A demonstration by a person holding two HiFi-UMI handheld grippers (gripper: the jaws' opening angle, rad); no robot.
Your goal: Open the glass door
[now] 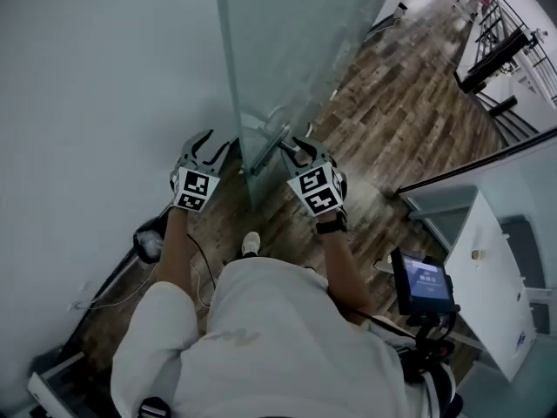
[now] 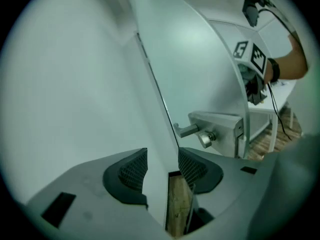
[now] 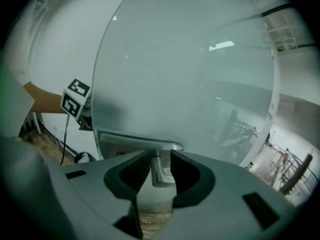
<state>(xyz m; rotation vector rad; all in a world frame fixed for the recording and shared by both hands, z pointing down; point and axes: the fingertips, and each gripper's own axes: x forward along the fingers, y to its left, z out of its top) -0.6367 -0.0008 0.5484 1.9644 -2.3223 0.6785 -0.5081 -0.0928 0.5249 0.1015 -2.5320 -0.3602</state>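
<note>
Glass door point(image 1: 287, 50) edge-on ahead. My right gripper point(image 3: 160, 156) open, lever handle point(image 3: 161, 176) between jaws, not clamped. My left gripper point(image 2: 162, 156) open, empty, by door edge. Step, I reckon: grasping handle. Next: clamp, press down, swing.

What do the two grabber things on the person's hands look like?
The left gripper and the right gripper are grey claws, each with two curved jaws lined with black ribbed pads. Each carries a white cube printed with black square markers. The person wears a white short-sleeved shirt and a black band on the right wrist.
</note>
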